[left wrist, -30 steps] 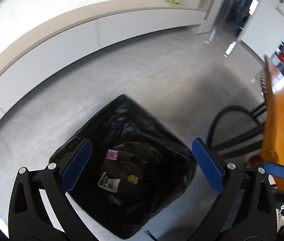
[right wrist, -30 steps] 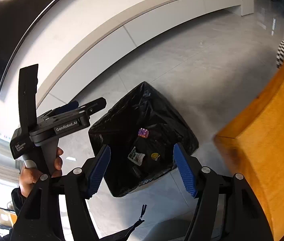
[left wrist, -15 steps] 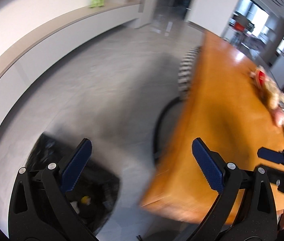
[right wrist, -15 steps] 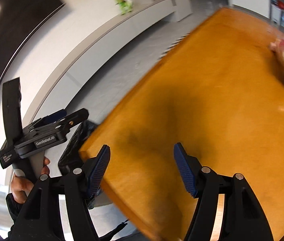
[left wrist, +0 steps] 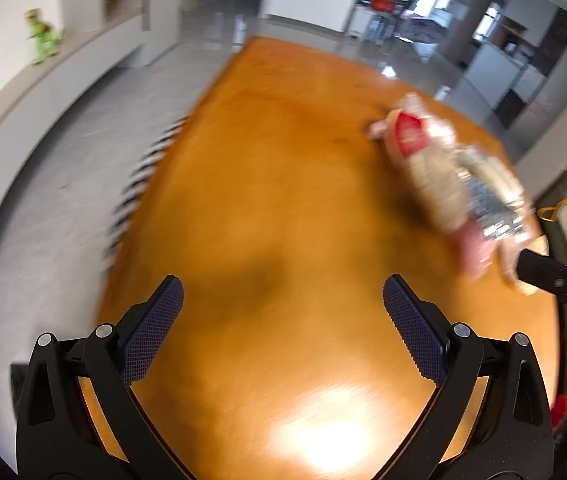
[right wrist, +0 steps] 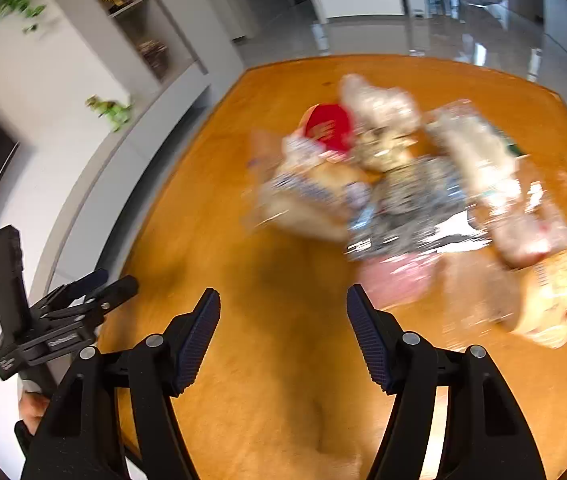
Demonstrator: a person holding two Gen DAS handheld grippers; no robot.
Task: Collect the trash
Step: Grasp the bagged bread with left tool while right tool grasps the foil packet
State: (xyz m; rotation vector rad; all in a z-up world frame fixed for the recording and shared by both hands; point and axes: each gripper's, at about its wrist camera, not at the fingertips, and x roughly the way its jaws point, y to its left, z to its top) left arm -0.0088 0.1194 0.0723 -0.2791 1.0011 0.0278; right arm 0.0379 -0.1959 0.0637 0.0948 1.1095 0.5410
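Table (right wrist: pixel 211 360): orange wood, fills most of both wrist views, bare and glossy under both grippers.
Floor (left wrist: pixel 63 152): grey tile, at 9 o'clock of the table in the left view.
Trash (right wrist: pixel 403 184): blurred heap of wrappers, foil and a red piece (items too smeared to name), on the table at 1 o'clock of the right gripper; at 2 o'clock in the left view (left wrist: pixel 455 180).
Left gripper (left wrist: pixel 283 320): fingers wide apart, nothing between them.
Right gripper (right wrist: pixel 283 332): fingers parted, empty, over bare table near the heap.
Toy (left wrist: pixel 43 40): green figure on the wall ledge, 10 o'clock.
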